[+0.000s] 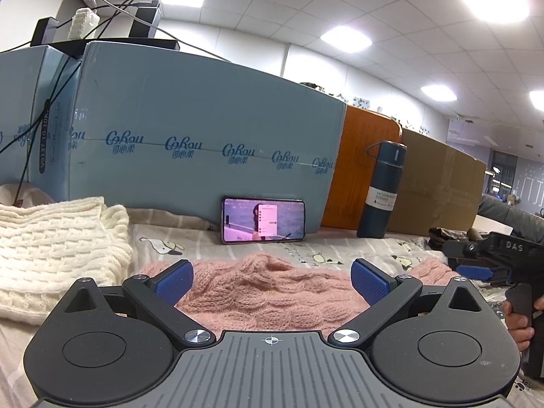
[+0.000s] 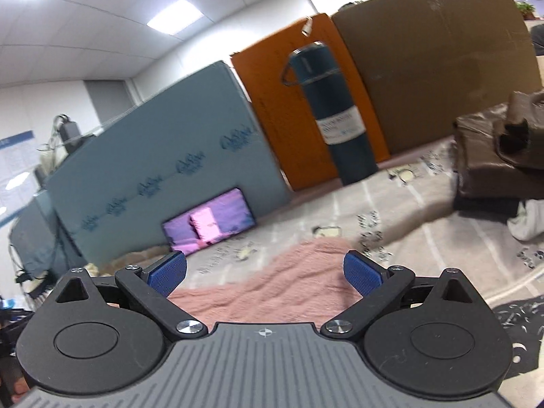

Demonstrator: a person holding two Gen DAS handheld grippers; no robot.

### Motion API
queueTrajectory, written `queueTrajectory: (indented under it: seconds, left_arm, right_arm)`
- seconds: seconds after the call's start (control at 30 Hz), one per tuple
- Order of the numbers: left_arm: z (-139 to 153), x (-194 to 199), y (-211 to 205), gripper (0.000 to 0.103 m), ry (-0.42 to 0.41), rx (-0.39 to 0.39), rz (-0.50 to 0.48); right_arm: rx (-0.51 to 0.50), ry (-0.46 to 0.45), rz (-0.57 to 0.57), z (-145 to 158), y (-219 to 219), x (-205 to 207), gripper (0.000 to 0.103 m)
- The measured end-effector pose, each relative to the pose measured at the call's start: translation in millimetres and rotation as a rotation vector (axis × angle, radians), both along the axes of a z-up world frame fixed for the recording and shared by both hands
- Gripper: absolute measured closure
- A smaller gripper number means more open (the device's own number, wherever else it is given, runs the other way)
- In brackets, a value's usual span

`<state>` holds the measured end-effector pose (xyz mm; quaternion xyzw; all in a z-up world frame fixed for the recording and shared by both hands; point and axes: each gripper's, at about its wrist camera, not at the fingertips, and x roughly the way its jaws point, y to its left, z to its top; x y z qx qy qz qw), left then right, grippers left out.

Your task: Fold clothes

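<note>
Pink knit sweater (image 1: 258, 289): lay rumpled on the printed bedsheet (image 1: 306, 248), directly ahead of and under both tools, long axis running left tool to right tool. Left tool (image 1: 270, 280): jaws apart, empty, nearer its bulk. Right tool (image 2: 265, 273): jaws apart, empty, over one end.

Pale pinks, creams and blues over a cartoon-print sheet

The cable-knit sweater (image 1: 258, 289) is dusty pink, the chunky knit (image 1: 51, 248) beside it cream. The bed sheet (image 1: 340, 248) is beige with pale stripes and small cartoon dogs. The big box (image 1: 204, 129) is light blue with darker blue lettering; the flask (image 1: 382, 190) is dark teal, white-labelled. Gripper pads (image 1: 173, 280) are blue.
</note>
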<state>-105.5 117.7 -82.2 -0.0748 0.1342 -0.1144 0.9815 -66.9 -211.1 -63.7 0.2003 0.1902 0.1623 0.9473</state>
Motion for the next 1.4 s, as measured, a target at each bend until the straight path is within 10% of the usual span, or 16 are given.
queueTrajectory:
  seconds: [1.03, 1.3, 1.4]
  left_arm:
    - [0.8, -3.6, 2.0, 0.002, -0.034, -0.031, -0.016]
    - [-0.6, -3.3, -1.3, 0.002, -0.059, -0.014, -0.009]
    - [-1.6, 0.4, -4.0, 0.002, -0.040, 0.001, -0.006]
  right_arm:
    - [-0.047, 0.198, 0.035, -20.8, 12.2, 22.8, 0.007]
    - [-0.073, 0.177, 0.008, -19.8, 10.1, 16.5, 0.069]
    - [-0.107, 0.132, 0.015, -14.8, 13.1, 10.7, 0.075]
